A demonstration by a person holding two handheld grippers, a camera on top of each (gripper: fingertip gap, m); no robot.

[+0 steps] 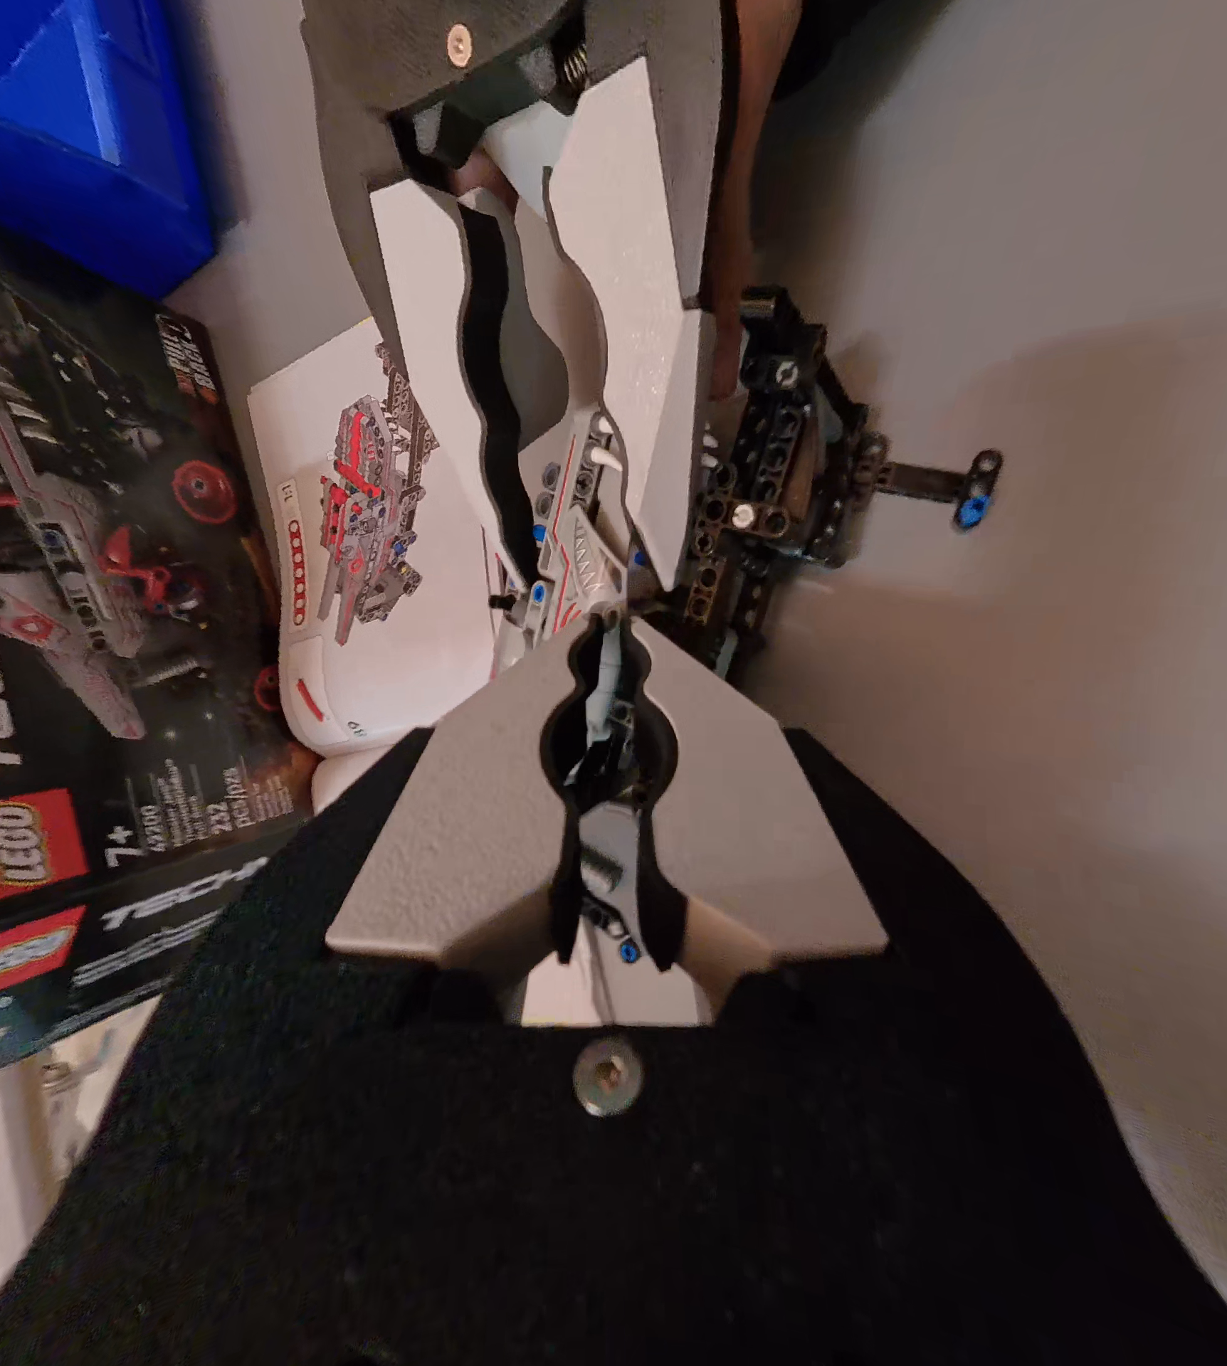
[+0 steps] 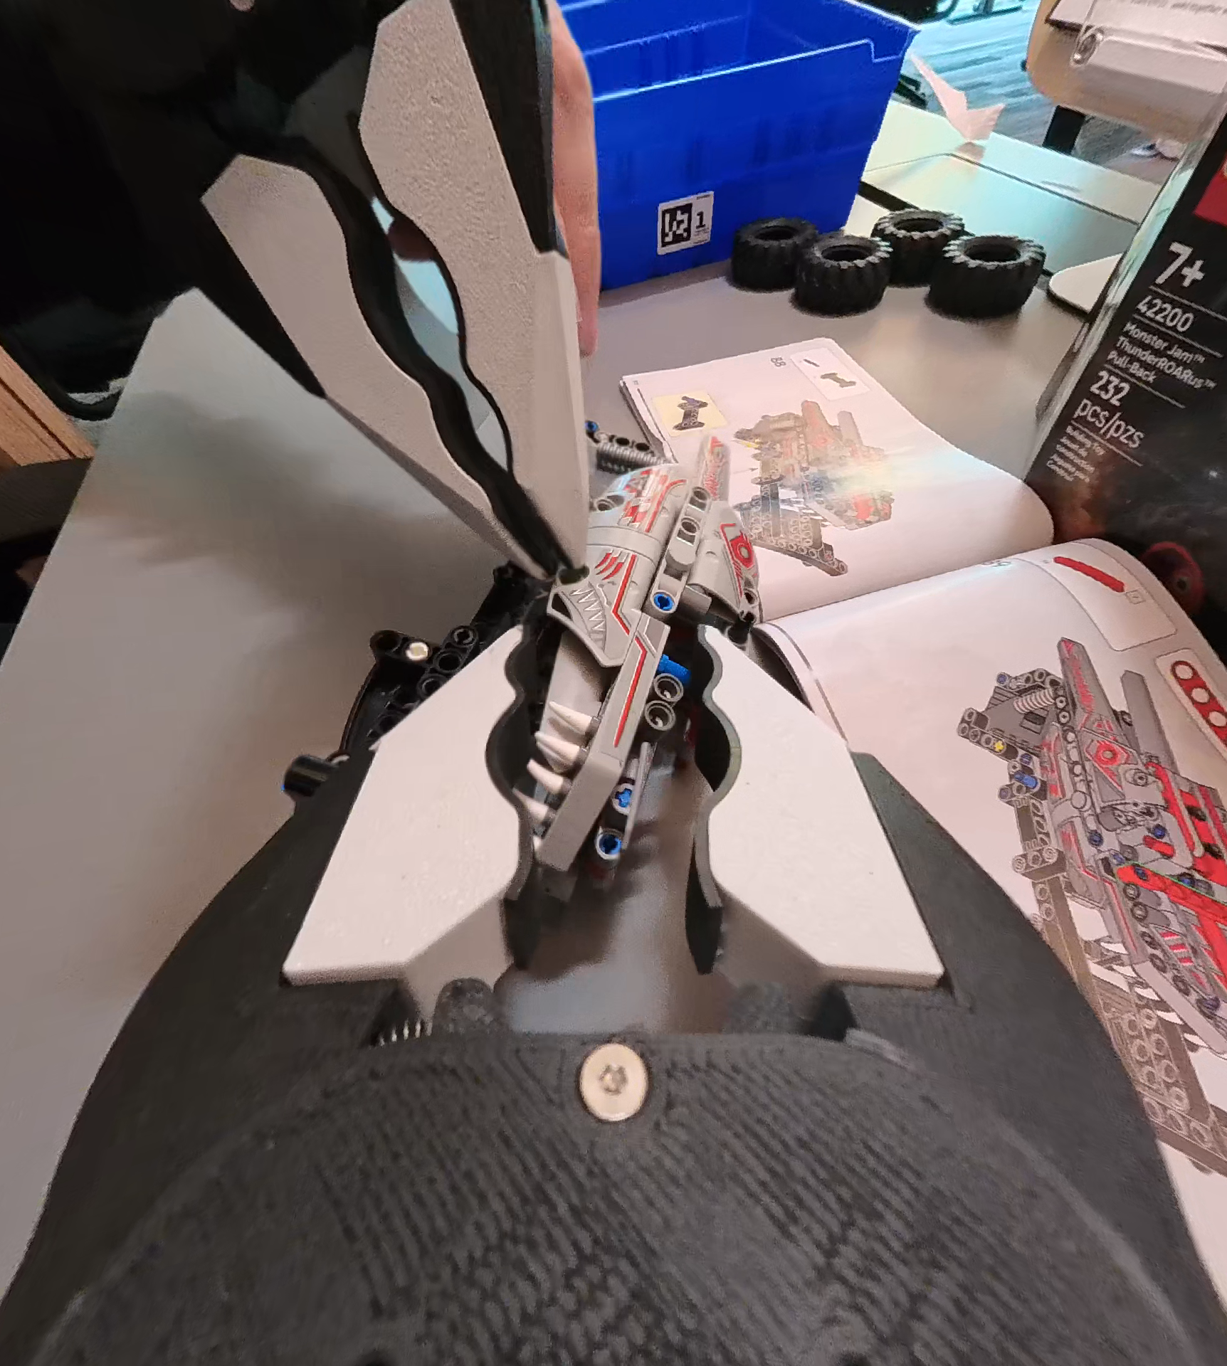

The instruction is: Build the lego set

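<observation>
A grey Lego body section (image 2: 596,709) with red stripes and white teeth stands between the fingers of my right gripper (image 2: 618,643), which is shut on it above the table. It also shows in the left wrist view (image 1: 581,547), with the right gripper (image 1: 588,584) coming down from the top. My left gripper (image 1: 607,628) has its tips shut on what looks like a small black pin at the section's top corner; in the right wrist view it (image 2: 555,569) comes in from the upper left. A black chassis frame (image 1: 766,473) lies on the table just behind, partly hidden (image 2: 433,658).
An open instruction booklet (image 2: 965,702) lies to the right, with the Lego box (image 2: 1187,332) standing behind it. A blue bin (image 2: 729,111) and several black tyres (image 2: 891,259) sit at the back. A small spring (image 2: 622,451) lies near the booklet. A person's hand (image 2: 581,222) holds the left gripper. Only a small space, under 4 cm, lies between the two pairs of fingers.
</observation>
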